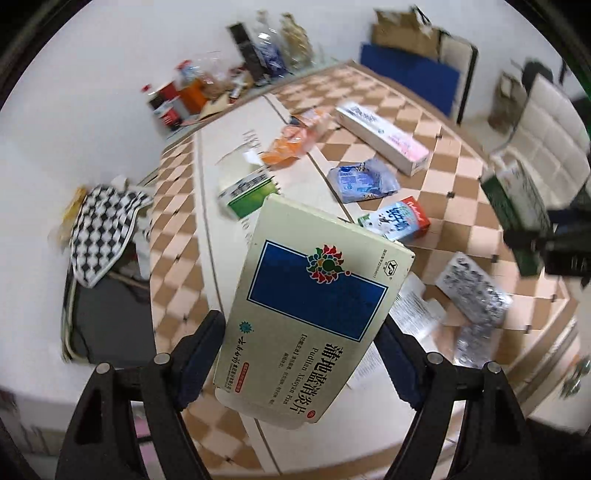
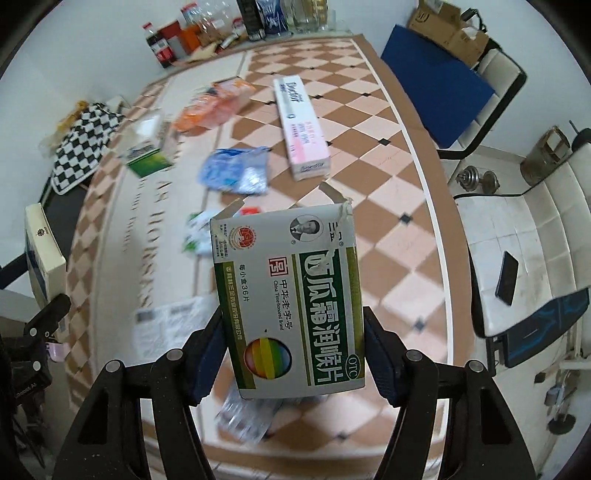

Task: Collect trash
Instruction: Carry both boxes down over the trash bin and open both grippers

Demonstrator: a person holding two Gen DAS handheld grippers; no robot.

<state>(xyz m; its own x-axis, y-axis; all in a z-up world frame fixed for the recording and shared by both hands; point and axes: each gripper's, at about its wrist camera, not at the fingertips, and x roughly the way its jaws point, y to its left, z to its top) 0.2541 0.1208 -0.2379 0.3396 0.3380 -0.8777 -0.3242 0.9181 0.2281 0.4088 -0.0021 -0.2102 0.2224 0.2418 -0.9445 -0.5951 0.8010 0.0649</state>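
Note:
My left gripper [image 1: 301, 354] is shut on a cream medicine box with a blue panel [image 1: 314, 306], held above the checkered table [image 1: 454, 173]. My right gripper [image 2: 293, 350] is shut on a green and white lozenge box [image 2: 291, 299], held above the same table [image 2: 391, 221]. The right gripper with its box also shows at the right edge of the left wrist view [image 1: 517, 206]. The left gripper's box shows at the left edge of the right wrist view [image 2: 42, 254]. Loose trash lies on the table: a pink and white long box [image 2: 301, 125], a blue wrapper [image 2: 236, 170], an orange wrapper [image 2: 210, 107], a green and white carton [image 2: 144, 155], blister packs [image 1: 476, 295].
A checkered cloth [image 1: 99, 229] lies over a dark bin at the table's left end. Bottles and boxes [image 2: 207, 29] stand along the far wall. A blue folder [image 2: 439, 88] and white chairs [image 2: 517, 251] stand to the right, with a phone [image 2: 506, 277] on one seat.

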